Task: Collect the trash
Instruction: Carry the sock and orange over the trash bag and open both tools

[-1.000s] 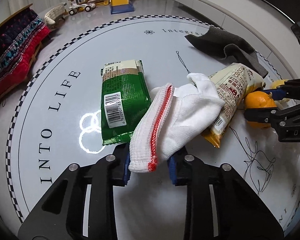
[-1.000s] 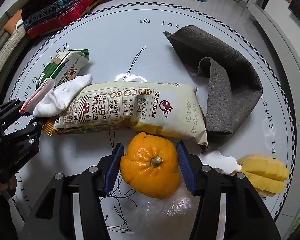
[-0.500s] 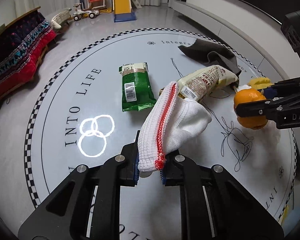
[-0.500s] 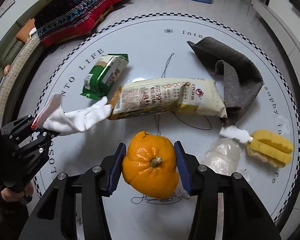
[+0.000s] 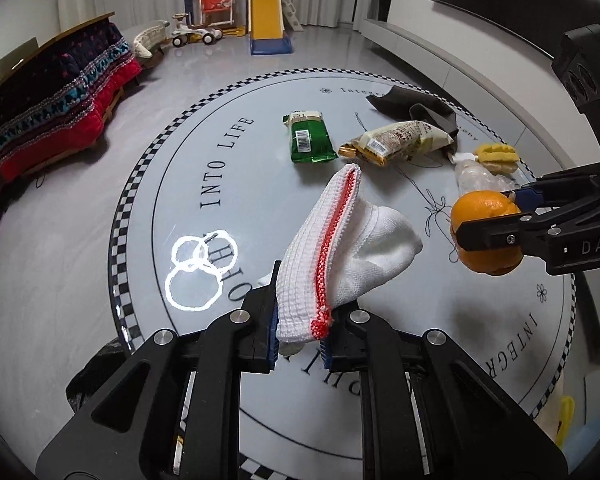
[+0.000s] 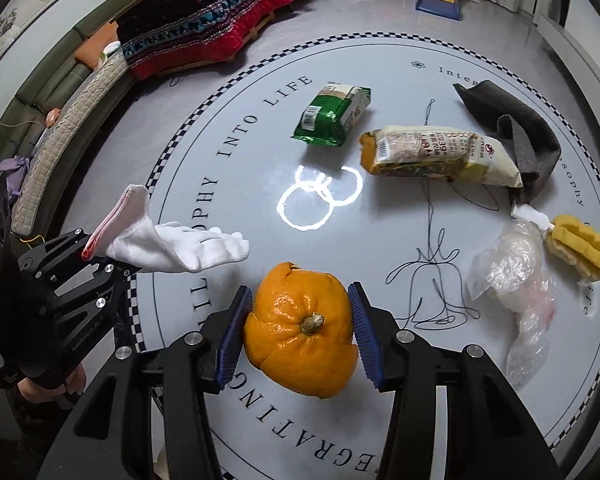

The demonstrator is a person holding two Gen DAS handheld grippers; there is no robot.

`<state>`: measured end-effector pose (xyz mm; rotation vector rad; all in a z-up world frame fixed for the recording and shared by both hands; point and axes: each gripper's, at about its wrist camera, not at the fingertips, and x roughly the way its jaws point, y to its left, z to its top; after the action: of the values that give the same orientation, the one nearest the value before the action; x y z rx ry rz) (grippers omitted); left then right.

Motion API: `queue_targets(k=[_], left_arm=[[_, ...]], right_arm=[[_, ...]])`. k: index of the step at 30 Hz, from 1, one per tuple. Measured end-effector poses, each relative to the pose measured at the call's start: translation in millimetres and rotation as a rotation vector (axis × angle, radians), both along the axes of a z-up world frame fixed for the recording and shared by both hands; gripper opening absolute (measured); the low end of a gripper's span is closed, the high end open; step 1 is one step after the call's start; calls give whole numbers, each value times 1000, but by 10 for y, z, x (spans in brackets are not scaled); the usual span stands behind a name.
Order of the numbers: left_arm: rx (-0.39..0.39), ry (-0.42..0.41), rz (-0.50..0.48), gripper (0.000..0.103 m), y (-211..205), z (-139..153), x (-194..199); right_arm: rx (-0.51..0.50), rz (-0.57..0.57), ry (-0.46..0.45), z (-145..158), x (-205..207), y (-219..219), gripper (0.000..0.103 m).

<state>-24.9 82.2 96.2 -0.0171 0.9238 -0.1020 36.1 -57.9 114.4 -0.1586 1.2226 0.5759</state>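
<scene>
My left gripper (image 5: pixel 300 320) is shut on the cuff of a white sock with a red stripe (image 5: pixel 340 248), held in the air above the round table (image 5: pixel 180 184). The same sock (image 6: pixel 172 248) hangs out sideways from the left gripper (image 6: pixel 94 258) in the right wrist view. My right gripper (image 6: pixel 300 328) is shut on an orange peel (image 6: pixel 300 328), lifted off the table; the peel (image 5: pixel 486 220) shows at the right in the left wrist view. A green packet (image 6: pixel 332 116), a beige snack bag (image 6: pixel 440 152) and a crumpled clear plastic bag (image 6: pixel 516 272) lie on the table.
A grey felt cloth (image 6: pixel 516 128) lies at the table's far right beside the beige bag. A yellow sponge brush (image 6: pixel 576 248) rests by the right rim. A red patterned sofa cover (image 5: pixel 52 96) and toy slide (image 5: pixel 268 20) stand beyond the table.
Both grippers rose and drew back from the table with their loads. The sock left the tabletop and the beige bag; the orange peel came up from beside the clear plastic.
</scene>
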Motion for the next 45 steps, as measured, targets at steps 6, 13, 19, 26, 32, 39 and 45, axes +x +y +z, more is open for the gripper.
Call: queue_targets(k=[6,13,19,26,32,39,45], left_arm=[[6,-12,49,15,244,24,-447],[7,-34,135,15,623,53,-974],[3,-36,231,15,1006,18,-1417],[17,-17,337,15,1400,-64,-1907],[24,20,412,15,1696,-189,-2214],[94,77,542,97,1995,-421,-2379],[49,82,580,97,2169,-552,-2439]], right_arm=[[6,63,-14,90,-395,323,51],[7,164,-14,79,-789,828,51],[5,262,-6,19,-1063,1310,51],[3,374,22,-124,-1429,1835,51],[4,439,69,-319,-1682,2189,51],[0,438,116,-523,-1770,2491,65],[-4,445,121,-544,-1782,2545,65]])
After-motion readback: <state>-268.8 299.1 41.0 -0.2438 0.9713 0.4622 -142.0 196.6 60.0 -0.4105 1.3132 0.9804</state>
